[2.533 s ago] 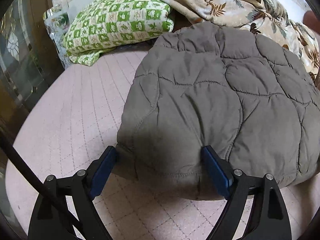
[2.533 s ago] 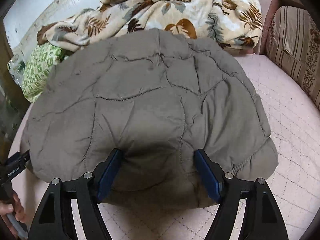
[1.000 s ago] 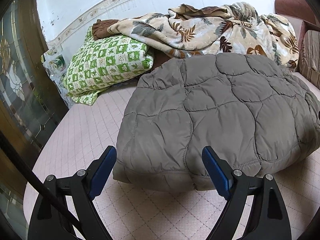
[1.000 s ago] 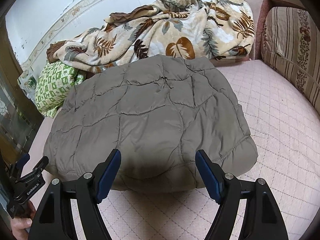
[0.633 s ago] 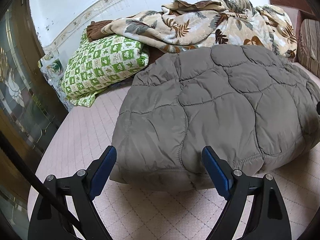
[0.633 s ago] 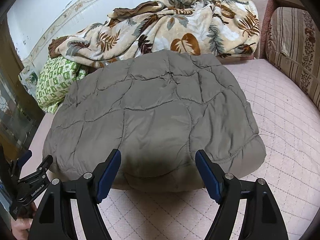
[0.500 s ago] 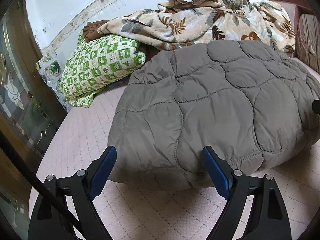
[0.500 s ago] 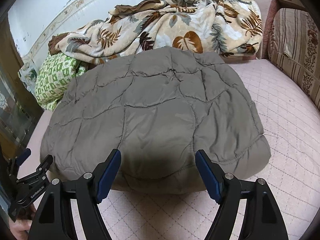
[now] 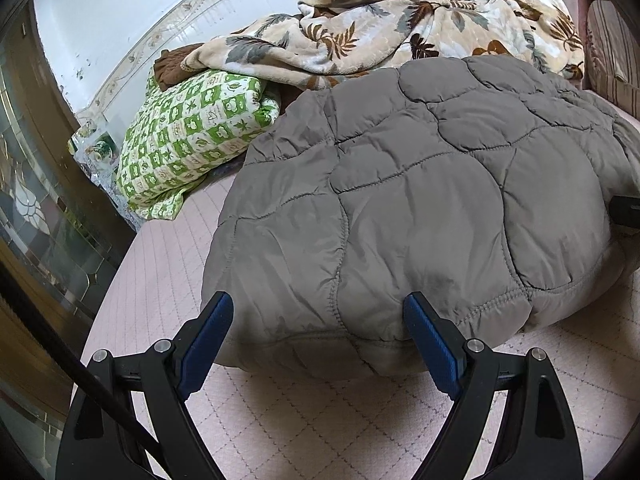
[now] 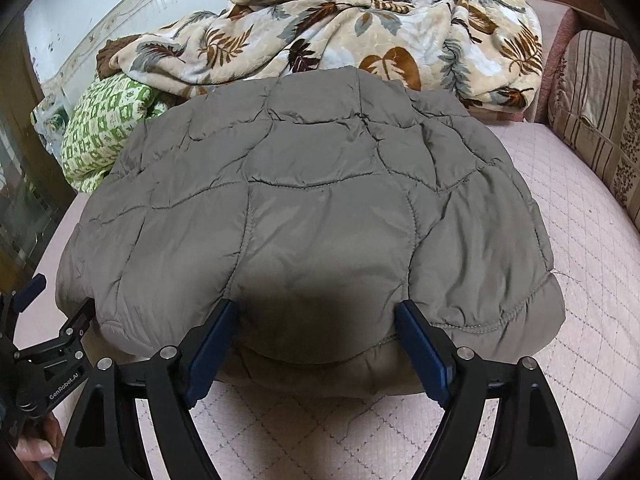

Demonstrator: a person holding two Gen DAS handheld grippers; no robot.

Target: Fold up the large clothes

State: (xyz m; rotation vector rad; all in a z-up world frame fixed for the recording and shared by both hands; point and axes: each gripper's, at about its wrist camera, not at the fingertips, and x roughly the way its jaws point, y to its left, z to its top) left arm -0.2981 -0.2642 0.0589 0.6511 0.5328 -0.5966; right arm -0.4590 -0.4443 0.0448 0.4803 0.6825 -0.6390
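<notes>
1. Both grippers, left gripper (image 9: pixel 316 340) and right gripper (image 10: pixel 314 340), are spread wide at the jacket's near hem, pinching nothing.
2. The grey quilted jacket (image 10: pixel 320 216) sits folded and puffy on the pink bed cover (image 10: pixel 580 240).
3. Leaf blanket (image 10: pixel 340 32) behind hides the jacket's far edge.

Grey quilted jacket (image 10: pixel 312 216) is lying folded into a puffy bundle on the pink quilted bed (image 10: pixel 580 240). The right gripper (image 10: pixel 314 332) sits right at the near edge of it, jaws spread wide, blue pads (image 10: pixel 420 350) up against the hem on either side, not pinching anything. The left gripper (image 10: pixel 30 320) pokes in at the lower left, near the jacket's left edge. Behind the jacket there's a leaf-print blanket (image 10: pixel 340 32) piled up, a green checked pillow (image 10: pixel 100 128) off to the left, and a striped cushion (image 10: pixel 600 112) on the right.
</notes>
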